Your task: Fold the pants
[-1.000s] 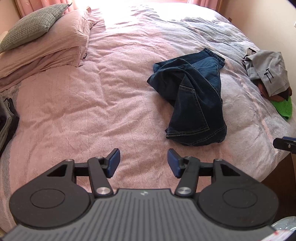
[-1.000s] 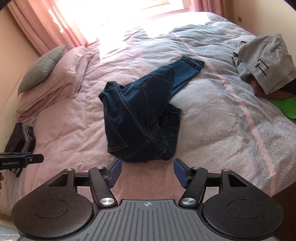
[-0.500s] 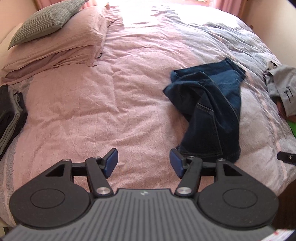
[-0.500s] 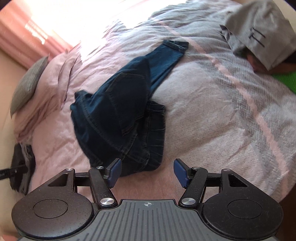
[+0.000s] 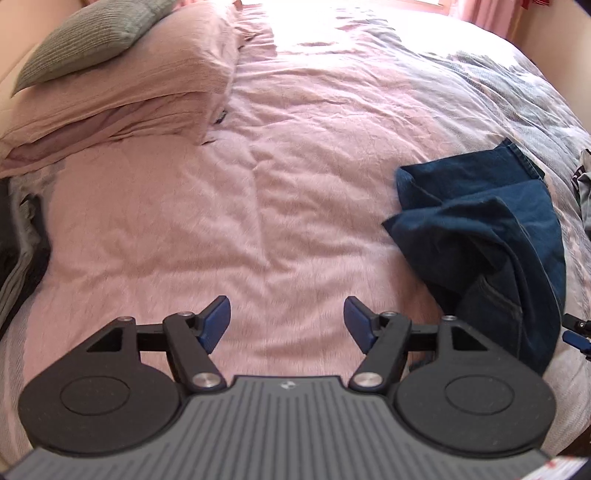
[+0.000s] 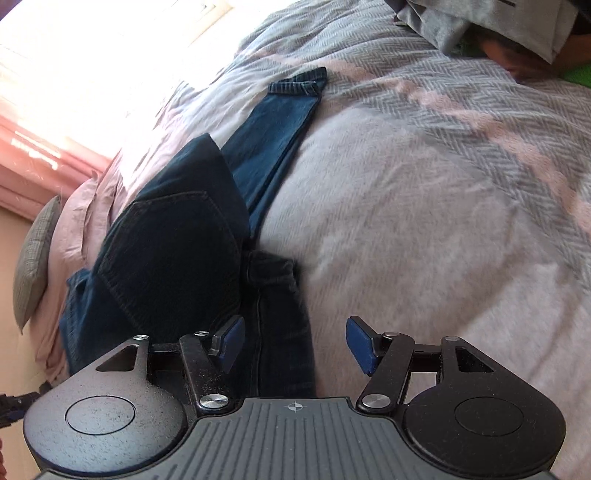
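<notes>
Dark blue jeans lie crumpled on the pink bedspread, at the right of the left wrist view. My left gripper hangs open over bare bedspread, left of the jeans, holding nothing. In the right wrist view the jeans fill the left half, one leg stretching away to a hem at the top. My right gripper is open just above the near edge of the jeans; its left fingertip is over denim, its right one over the bedspread. Whether it touches the cloth is unclear.
Pink pillows with a grey-green cushion are stacked at the head of the bed. Dark folded clothes sit at the left edge. Grey clothing and something green lie at the far right. The bed's edge runs close under both grippers.
Both grippers have moved in closer over the bed. The left one swung left, so the jeans slid to the right of its view. The right one tilted and dropped toward the jeans' near edge.
</notes>
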